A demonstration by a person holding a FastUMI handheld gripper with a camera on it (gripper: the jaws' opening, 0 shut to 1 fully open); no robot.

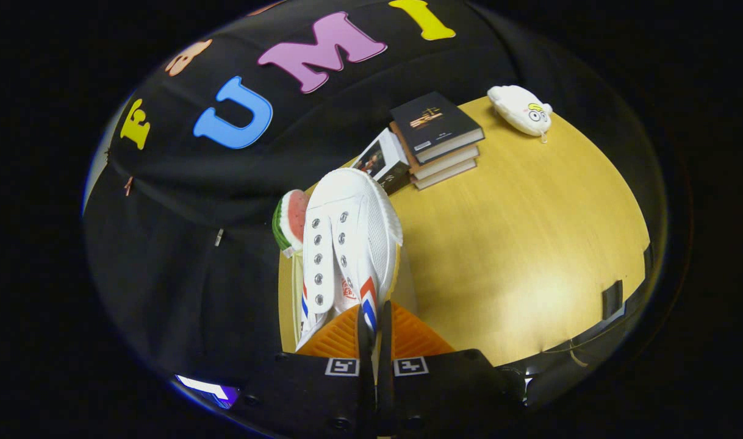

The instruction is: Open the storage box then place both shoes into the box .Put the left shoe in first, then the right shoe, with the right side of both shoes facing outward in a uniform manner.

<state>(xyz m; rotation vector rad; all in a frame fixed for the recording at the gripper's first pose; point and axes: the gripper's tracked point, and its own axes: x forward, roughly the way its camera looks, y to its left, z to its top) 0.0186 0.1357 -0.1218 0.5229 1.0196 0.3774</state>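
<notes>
Held between nearly closed jaws of the gripper (374,329), a white shoe (347,244) blocking the way straight ahead. Crowded far edge of the bench (518,244) — watermelon slice toy (291,219), stacked books (438,140), white plush (521,110). Broad bare wood across the middle and near side — free passage.

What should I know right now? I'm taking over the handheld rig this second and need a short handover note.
Gripper: jaws almost closed, pinching the side wall of a white shoe with red and blue stripes; the shoe is lifted, toe pointing away.
Around it: a watermelon-slice toy just behind the shoe, then a stack of books and a white plush toy farther off on the wooden table.
Done: one shoe picked up; I can't tell whether it is the left or right.
Left: the storage box and the other shoe aren't visible from here, so check the box's state, then place this shoe with its right side outward.
</notes>
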